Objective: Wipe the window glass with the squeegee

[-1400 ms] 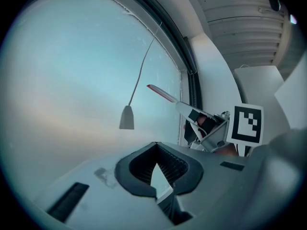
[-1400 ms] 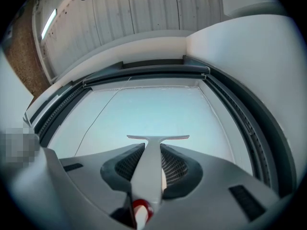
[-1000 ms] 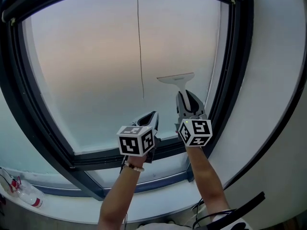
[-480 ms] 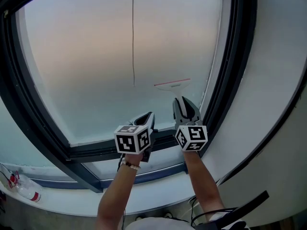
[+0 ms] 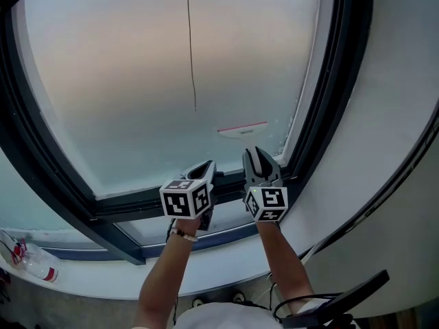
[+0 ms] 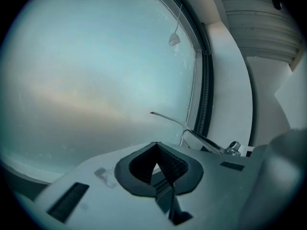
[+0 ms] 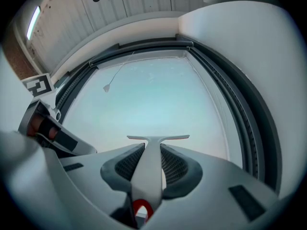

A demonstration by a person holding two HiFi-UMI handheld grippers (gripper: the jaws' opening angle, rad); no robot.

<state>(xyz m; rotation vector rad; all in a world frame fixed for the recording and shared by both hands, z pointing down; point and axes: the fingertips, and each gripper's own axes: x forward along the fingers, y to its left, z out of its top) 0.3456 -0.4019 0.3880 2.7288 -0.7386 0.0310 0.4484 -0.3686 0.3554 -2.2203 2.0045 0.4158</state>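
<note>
Ahead of your right tongs [image 5: 256, 160], clamped on its handle, the squeegee [image 5: 242, 129] lays its blade crosswise on the glass [image 5: 130, 81]. Your left tongs [image 5: 201, 173], together and empty, hang just beside.

Clear plastic bottle [image 5: 38, 271] lying on sill [image 5: 103, 286], far left — thin pull cord [image 5: 191, 53] hanging, top centre.

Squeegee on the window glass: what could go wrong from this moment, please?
The squeegee blade is near the right window frame and could knock against it. The right tool is shut only on the thin handle, so pressing on the glass may twist the blade and leave streaks.
</note>
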